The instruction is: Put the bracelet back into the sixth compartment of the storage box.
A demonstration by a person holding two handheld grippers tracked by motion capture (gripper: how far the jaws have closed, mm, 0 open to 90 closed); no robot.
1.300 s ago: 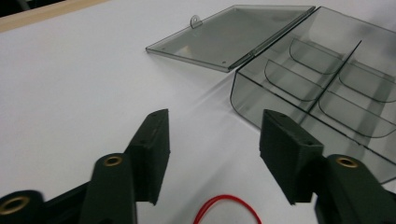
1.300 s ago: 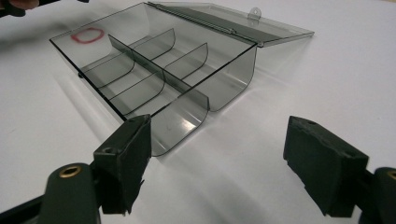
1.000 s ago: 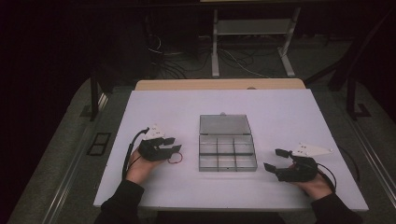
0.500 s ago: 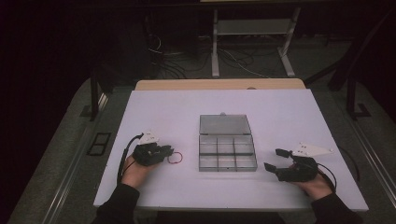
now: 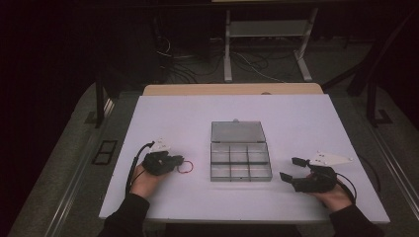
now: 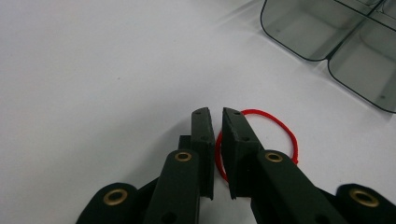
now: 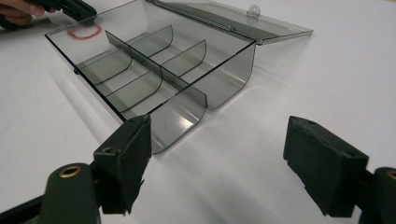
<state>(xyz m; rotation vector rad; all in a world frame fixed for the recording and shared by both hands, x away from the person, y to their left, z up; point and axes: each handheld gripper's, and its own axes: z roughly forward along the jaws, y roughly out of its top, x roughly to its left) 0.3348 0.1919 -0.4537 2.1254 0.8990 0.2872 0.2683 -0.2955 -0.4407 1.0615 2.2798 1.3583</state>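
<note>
1. The left hand-held gripper (image 5: 174, 161) sits low on the worktop (image 5: 168, 118), left of the box (image 5: 240, 163). Its jaws have just been closing and now stand almost together, with a strand of the red loop (image 6: 275, 128) between them.
2. The loop lies flat on the worktop; its free part bulges away from the jaws toward the box, just beside it. Whether the pads truly pinch the strand I cannot tell.
3. The box stands open at mid-worktop, lid laid back, its compartments bare.
4. The right hand-held gripper (image 5: 290, 169) rests right of the box, jaws wide apart and empty, aimed at it.
5. My judgement: the left hand is far nearer the loop, so the lift falls to it.
</note>
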